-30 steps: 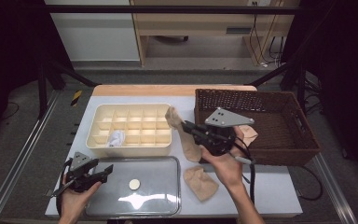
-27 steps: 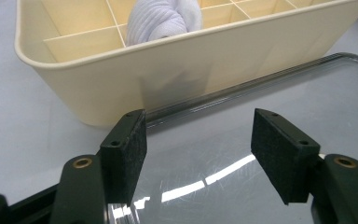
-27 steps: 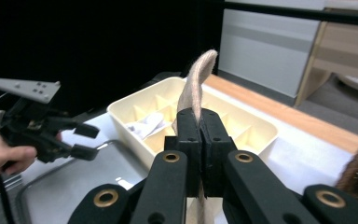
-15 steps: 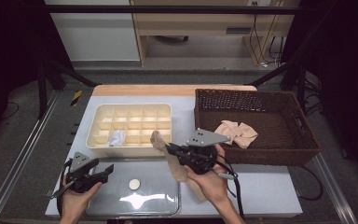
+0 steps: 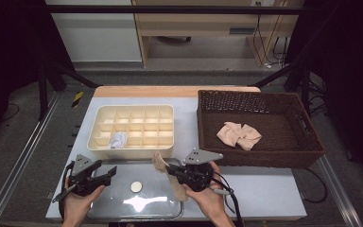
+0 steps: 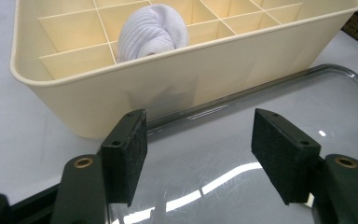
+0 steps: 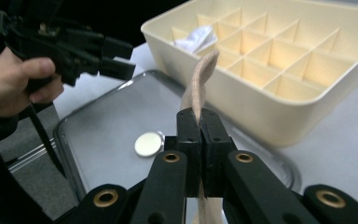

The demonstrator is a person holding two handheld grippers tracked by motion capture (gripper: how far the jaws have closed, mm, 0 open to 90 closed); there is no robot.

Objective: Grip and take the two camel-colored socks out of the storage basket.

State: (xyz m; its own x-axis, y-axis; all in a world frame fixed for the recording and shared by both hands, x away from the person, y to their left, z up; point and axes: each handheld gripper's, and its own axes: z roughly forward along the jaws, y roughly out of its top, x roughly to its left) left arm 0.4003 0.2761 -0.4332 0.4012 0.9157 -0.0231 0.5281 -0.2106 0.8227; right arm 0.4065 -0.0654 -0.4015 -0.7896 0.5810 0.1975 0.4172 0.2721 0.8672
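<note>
Cream plastic divided organizer box [image 5: 131, 131]: rectangular, many small square compartments; sits on the grey table [image 5: 269, 189] left of centre. One compartment in its front-left part holds a rolled white sock [image 5: 118, 139]; the other compartments in view hold nothing.

Dark brown woven wicker basket [image 5: 307, 142]: rectangular, right of the box. Inside lies a crumpled beige sock [image 5: 239, 135], near the middle of its floor.

Clear flat tray [image 5: 165, 208]: shallow, rounded corners, just in front of the box. A small round white disc [image 5: 135, 187] lies on it.

Long beige sock [image 7: 200, 81]: clamped between the pads of the right gripper [image 5: 172, 171], jaws pressed together on the cloth. One end rises above the jaws and curls toward the box; the other end hangs below, over the tray's right edge.

Left gripper [image 5: 108, 173]: jaws spread apart, nothing between them, over the tray's left end and pointing at the box's front wall.
</note>
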